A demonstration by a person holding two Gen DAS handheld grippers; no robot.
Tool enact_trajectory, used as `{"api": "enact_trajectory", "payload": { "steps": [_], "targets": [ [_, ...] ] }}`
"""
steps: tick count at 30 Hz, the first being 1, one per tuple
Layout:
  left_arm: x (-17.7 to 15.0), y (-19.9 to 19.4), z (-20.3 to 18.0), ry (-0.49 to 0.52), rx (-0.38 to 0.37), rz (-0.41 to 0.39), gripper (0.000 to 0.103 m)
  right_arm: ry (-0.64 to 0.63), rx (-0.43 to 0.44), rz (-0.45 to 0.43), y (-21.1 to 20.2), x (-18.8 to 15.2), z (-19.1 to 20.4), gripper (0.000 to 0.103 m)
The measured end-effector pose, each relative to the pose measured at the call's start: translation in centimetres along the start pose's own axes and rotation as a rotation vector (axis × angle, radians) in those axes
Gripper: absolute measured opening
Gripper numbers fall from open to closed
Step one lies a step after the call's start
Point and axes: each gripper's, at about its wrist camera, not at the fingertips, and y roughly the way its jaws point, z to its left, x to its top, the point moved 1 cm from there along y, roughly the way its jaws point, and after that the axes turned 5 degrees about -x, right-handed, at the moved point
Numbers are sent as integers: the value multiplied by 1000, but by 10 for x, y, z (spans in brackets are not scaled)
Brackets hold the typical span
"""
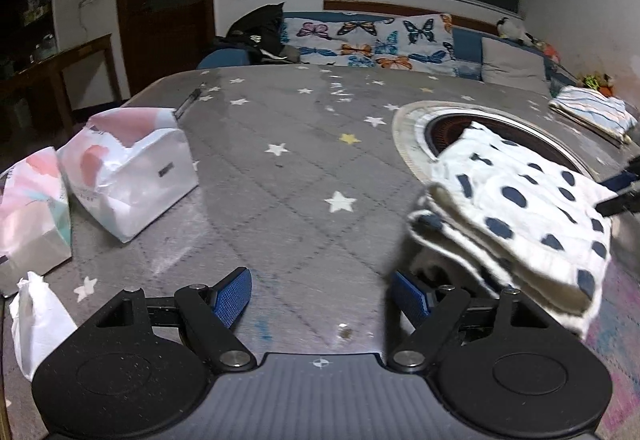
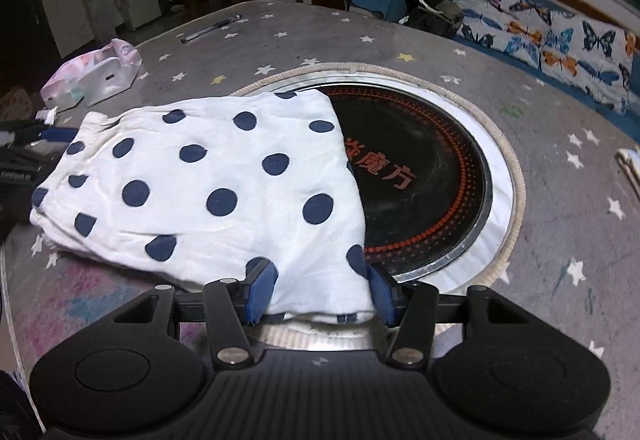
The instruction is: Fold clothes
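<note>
Star-print table (image 2: 560, 200) — polka-dot garment (image 2: 208, 184), tissue packs (image 1: 128, 164), pen (image 2: 212, 28).

Tissue packs (image 1: 132, 168), pen (image 2: 212, 28) (possibly), round heater (image 2: 420, 180).

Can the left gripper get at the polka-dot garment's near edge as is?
Probably yes. The left gripper is open and empty, and the polka-dot garment lies just beside its right finger, nothing between.
</note>
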Motion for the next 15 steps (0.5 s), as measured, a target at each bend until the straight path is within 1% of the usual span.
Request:
{"api": "enact_trajectory", "payload": {
  "steps": [3, 5, 8, 10, 12, 15],
  "targets": [
    [2, -5, 6, -34, -5, -8, 80, -58, -37, -27, -9, -1, 10, 54],
    [2, -9, 9, -57, -10, -11, 80, -110, -42, -51, -16, 0, 21, 56],
    [2, -14, 11, -100, -24, -7, 80, -187, -17, -85, -26, 2, 41, 58],
    [1, -18, 11, -128, -36, -2, 81, -261, 9, -113, -32, 3, 61, 59],
    [1, -21, 10, -150, -45, 2, 81, -332, 35, -134, -36, 3, 81, 62],
    [2, -25, 6, -181, -61, 9, 86, -449, 73, -165, -38, 3, 113, 63]
  ]
}}
